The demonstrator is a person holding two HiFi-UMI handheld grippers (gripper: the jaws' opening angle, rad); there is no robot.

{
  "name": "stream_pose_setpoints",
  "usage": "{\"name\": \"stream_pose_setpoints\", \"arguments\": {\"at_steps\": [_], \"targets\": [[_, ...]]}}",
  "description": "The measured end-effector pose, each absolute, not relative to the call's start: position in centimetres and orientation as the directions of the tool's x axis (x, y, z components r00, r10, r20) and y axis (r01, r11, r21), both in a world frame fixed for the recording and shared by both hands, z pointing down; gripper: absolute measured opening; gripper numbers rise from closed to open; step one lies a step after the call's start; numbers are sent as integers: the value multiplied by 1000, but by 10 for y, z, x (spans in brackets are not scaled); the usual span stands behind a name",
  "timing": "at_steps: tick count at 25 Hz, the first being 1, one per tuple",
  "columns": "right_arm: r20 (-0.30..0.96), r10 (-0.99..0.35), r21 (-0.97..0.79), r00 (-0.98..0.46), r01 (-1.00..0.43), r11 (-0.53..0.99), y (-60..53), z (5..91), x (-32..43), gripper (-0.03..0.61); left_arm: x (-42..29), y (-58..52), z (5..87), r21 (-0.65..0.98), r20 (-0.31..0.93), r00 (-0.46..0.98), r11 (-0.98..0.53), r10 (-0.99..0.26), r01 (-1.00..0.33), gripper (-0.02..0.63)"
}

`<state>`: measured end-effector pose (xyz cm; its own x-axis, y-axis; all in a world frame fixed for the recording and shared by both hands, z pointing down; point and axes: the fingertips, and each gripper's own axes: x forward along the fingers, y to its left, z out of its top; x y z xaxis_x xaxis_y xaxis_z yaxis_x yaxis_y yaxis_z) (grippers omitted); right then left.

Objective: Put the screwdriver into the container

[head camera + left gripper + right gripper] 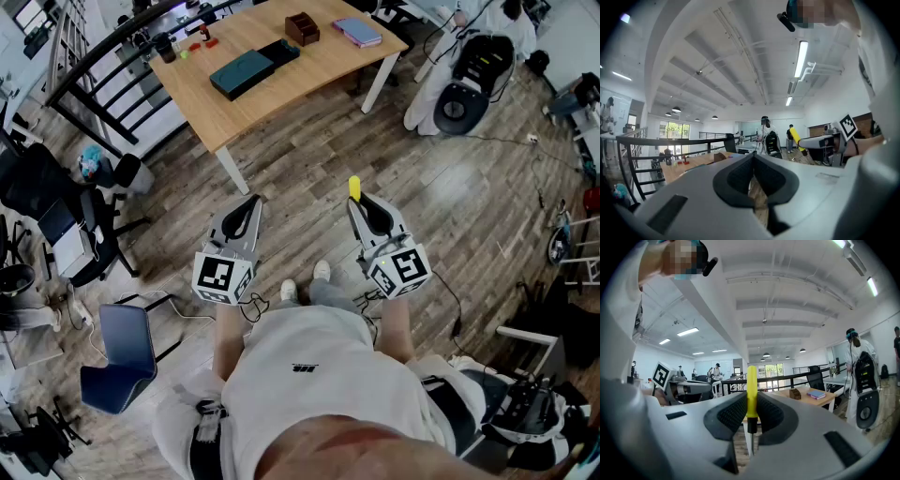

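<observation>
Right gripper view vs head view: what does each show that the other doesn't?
Only the right gripper view: the right gripper shut on the screwdriver at its yellow handle, the black collar and metal shaft running toward the camera, plus ceiling lights. Only the head view: the person's shoes, a dark case on the table, a blue chair. Both: the screwdriver, the wooden table, a brown box, a book and the left gripper.
</observation>
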<state>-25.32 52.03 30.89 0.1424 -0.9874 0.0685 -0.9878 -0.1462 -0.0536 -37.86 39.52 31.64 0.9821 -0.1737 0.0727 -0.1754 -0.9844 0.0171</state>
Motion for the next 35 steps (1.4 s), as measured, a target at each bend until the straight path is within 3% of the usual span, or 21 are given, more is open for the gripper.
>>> {"name": "stream_pose_setpoints", "arguments": {"at_steps": [16, 35], "targets": [[40, -988, -44, 151, -987, -152, 492, 308, -295, 57, -408, 374, 321, 11, 46, 990, -991, -134, -134, 12], [34, -988, -56, 150, -987, -152, 411, 315, -178, 57, -295, 299, 323, -4, 63, 988, -990, -139, -139, 12]]}}
